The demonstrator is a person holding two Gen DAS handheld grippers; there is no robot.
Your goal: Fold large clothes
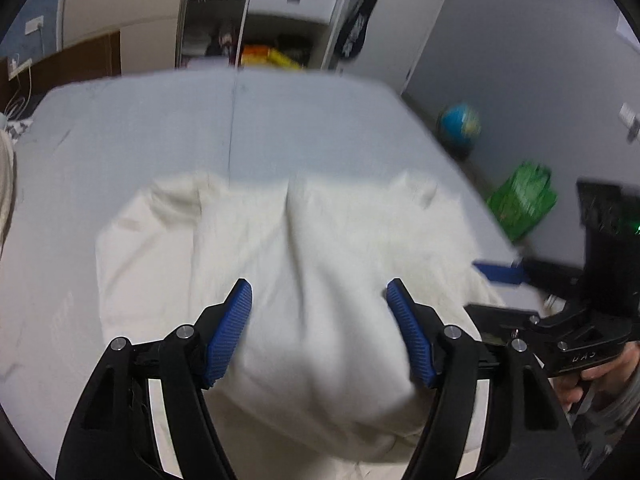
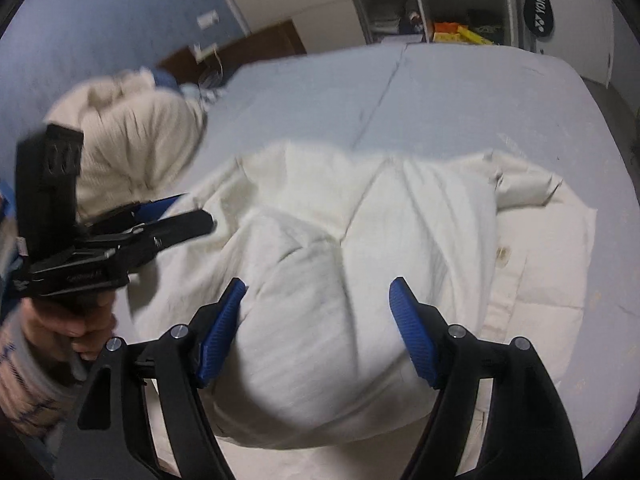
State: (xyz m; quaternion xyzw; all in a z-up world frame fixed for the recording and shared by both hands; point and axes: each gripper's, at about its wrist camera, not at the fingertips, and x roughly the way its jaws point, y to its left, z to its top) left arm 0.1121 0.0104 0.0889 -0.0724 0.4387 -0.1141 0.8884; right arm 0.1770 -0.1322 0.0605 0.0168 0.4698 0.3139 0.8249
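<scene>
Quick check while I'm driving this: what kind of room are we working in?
Most likely a bedroom. The white garment lies on a bed with a grey sheet, an open wardrobe with shelves and drawers stands behind it, and a cream pillow sits at one side.

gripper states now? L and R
Left gripper: open, over the white garment, holding nothing.
Right gripper: open, over the same garment, holding nothing.
</scene>
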